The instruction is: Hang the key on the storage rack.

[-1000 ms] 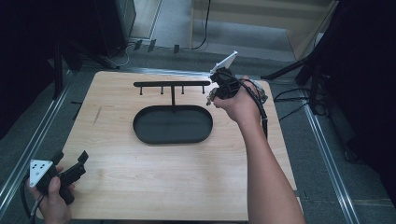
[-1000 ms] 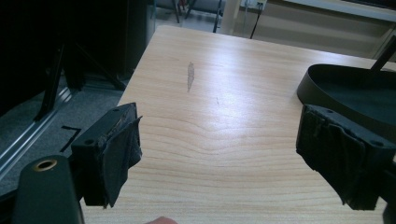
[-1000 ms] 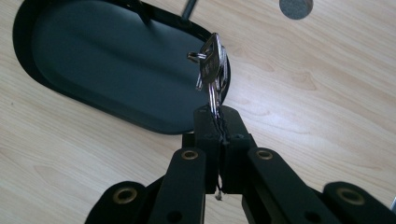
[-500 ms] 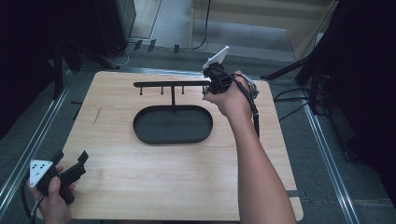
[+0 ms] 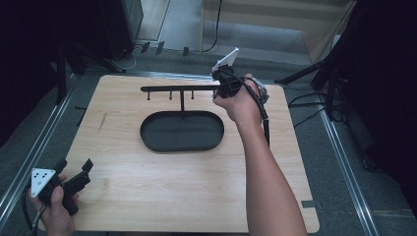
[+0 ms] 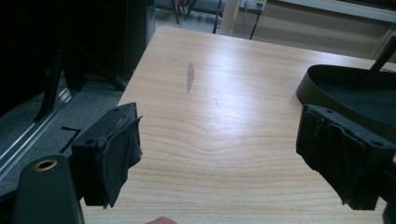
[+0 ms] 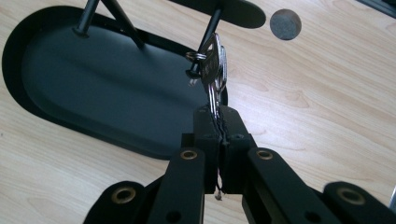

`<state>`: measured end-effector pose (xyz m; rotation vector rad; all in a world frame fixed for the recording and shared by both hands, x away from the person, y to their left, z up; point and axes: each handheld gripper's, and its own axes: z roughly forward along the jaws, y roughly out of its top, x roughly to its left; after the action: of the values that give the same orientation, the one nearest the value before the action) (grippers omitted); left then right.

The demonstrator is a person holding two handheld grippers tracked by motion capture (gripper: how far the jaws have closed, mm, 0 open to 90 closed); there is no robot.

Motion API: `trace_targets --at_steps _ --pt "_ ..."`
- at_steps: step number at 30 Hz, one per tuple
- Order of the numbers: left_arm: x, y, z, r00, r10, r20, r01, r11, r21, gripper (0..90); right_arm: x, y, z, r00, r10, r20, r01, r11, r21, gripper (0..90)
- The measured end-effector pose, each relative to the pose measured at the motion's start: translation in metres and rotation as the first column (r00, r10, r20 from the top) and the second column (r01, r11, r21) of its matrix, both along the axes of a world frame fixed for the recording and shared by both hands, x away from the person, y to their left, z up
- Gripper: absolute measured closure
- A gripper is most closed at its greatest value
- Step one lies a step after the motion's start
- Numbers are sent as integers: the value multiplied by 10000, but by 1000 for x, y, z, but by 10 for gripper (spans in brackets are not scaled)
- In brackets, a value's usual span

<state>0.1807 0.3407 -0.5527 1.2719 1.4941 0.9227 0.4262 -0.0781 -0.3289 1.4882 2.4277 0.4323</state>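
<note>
Right gripper view: right gripper point(image 7: 218, 122) clamps the keys point(image 7: 215, 74) by the blades near the table's far right corner so the ring point(image 7: 196, 57) meets the rack's peg point(image 7: 208, 35), while the left gripper point(image 6: 219, 154) idles wide open, empty, at the near left corner.

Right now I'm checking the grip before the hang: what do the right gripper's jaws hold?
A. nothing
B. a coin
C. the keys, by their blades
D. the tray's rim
C: in the right gripper view the right gripper is closed on the blades of the keys, whose ring sits at a peg of the black rack.
</note>
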Motion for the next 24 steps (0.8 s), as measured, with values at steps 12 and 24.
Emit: trace_targets --at_steps 12,24 --pt "0 0 0 10000 -15 9 15 10000 7 142 1 -16 -9 9974 -491 523 505 9984 -252 692" --pt "0 -1 0 10000 -2 -19 2 10000 93 142 -3 -57 -40 9940 -1041 -333 1035 9945 -180 701"
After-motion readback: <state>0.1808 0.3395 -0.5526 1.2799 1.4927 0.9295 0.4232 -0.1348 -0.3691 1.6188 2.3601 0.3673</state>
